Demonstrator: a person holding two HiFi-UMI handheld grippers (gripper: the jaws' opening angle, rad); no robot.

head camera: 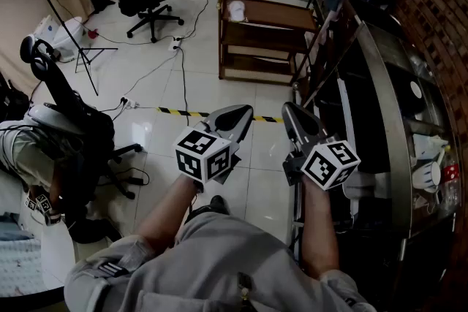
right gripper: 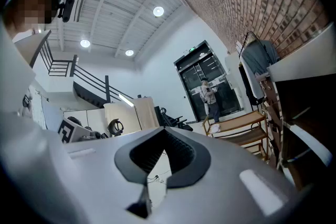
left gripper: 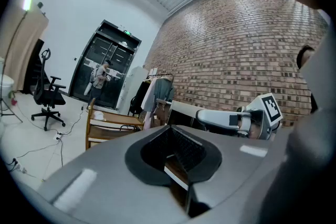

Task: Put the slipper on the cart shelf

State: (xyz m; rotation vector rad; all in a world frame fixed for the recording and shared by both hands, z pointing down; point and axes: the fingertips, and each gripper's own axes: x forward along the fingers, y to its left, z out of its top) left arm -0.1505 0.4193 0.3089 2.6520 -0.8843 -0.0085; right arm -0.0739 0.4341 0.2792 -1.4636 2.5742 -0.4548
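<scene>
Head view: shows left gripper (head camera: pixel 235 117) and right gripper (head camera: pixel 296 120) clenched on nothing, well apart from cart (head camera: pixel 274 13), white slipper (head camera: pixel 235 9) lying on its top. Left gripper view: centre cart (left gripper: pixel 113 124) while walking up. Right gripper view: part jaws only near slipper (right gripper: pixel 214 128).

We've got smooth grey plastic on the left gripper (left gripper: pixel 170 134), ribbed black pads (left gripper: pixel 185 147) inside; ahead of the fingers (left gripper: pixel 126 170), a brown slatted wooden cart (left gripper: pixel 113 126), glossy pale floor tiles (head camera: pixel 219 95), and a rough red brick wall (left gripper: pixel 236 44) to their right.
</scene>
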